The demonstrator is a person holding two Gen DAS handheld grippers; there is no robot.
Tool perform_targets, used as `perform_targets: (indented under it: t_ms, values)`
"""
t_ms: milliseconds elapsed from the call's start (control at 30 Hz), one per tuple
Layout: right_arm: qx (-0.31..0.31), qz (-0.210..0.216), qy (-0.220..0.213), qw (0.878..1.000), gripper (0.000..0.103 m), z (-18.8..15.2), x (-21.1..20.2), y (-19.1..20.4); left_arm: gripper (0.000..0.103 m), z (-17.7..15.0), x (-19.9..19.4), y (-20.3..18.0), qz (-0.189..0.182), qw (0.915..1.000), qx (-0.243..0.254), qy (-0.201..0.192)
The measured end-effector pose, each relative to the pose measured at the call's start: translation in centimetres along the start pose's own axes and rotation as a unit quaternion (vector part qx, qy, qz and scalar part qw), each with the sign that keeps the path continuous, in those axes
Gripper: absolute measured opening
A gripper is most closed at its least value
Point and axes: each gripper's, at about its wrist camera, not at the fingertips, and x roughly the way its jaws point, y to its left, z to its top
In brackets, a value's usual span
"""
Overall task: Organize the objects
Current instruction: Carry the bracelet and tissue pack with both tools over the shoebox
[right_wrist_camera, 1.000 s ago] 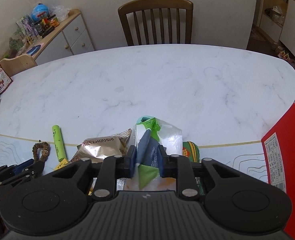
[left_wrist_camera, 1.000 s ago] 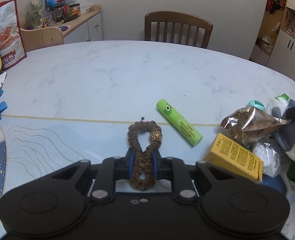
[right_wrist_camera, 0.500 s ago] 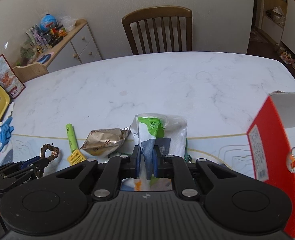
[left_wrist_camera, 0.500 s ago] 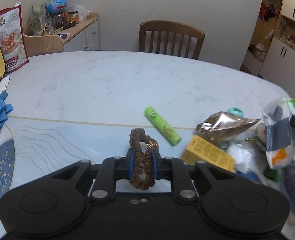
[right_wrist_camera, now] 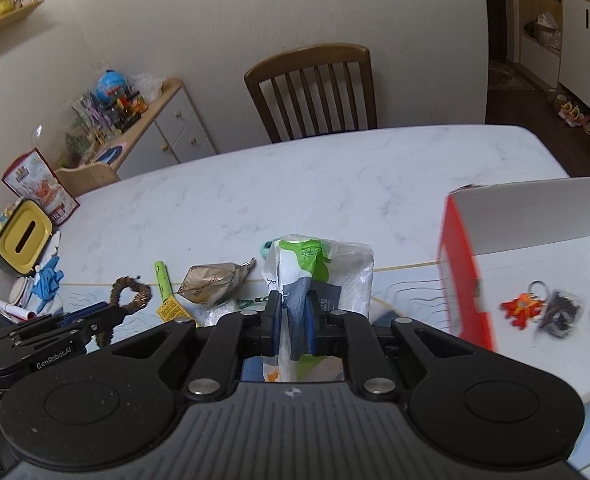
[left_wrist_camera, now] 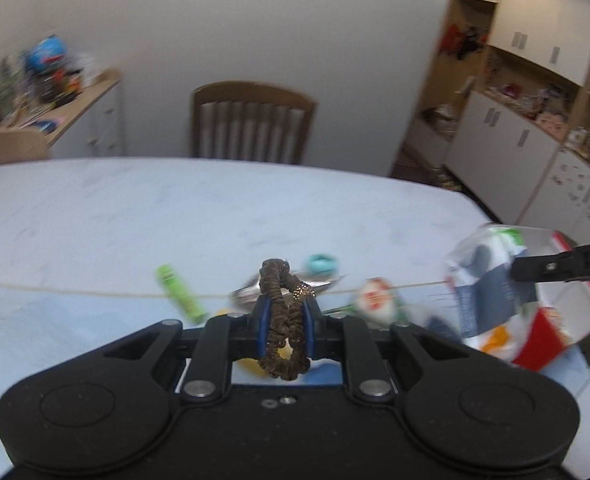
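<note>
Moved since a second ago: both grippers have risen off the table (right_wrist_camera: 335, 184) with their loads, and the red-and-white box (right_wrist_camera: 467, 276), only an edge at the right a second ago, now shows its open inside.
Box contents: a few small items lie on its floor, among them an orange keyring charm (right_wrist_camera: 521, 309); the rest are too blurred to name.
Right gripper (right_wrist_camera: 293, 330): pressed together on a white, green and grey plastic packet (right_wrist_camera: 319, 272), held upright in the air, clear of the pile and just left of the box's red wall.
Left gripper (left_wrist_camera: 283, 330): clamped on the lower loop of a brown hair scrunchie (left_wrist_camera: 281, 300), whose upper loop with its gold bead stands above the fingertips; it hangs above the leftover clutter.
Left on the table: a green tube (right_wrist_camera: 163, 278), a foil snack bag (right_wrist_camera: 215, 284) and a yellow carton (right_wrist_camera: 171, 309), near one another by the gold line.
Meaning for the task: the picks look finished, and both loads seem bound for the box, the packet first as it is nearer.
Watch: the left view is motion-blurred, so that hand is moving fast; the scrunchie is soft and held by one loop only.
</note>
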Motion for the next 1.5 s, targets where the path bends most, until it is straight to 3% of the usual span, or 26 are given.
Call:
perform_targets:
  t_ms: [300,633,833,1233,1500]
  values:
    - [0.02,-0.017,-0.019,0.999,0.012,1.0,-4.1,-6.5,0.015,1.9,0.5,-9.2,-0.058,0.9976,0.037,-0.002]
    - [0.042,-0.043,0.002,0.998,0.012,2.5,-6.2,-14.4,0.015,2.3,2.5,-19.1,-0.098,0.9919,0.079,0.008]
    - [0.046,-0.06,0.006,0.997,0.012,3.4,-6.8,-18.4,0.015,2.4,4.7,-23.3,-0.117,0.9876,0.101,0.028]
    - [0.054,-0.087,0.019,0.995,0.012,4.1,-5.6,-25.2,0.015,1.4,9.8,-30.7,-0.128,0.9796,0.136,0.075]
    - [0.054,-0.088,0.053,0.993,0.012,3.4,-3.1,-28.2,0.015,1.5,14.2,-33.7,-0.105,0.9789,0.143,0.101]
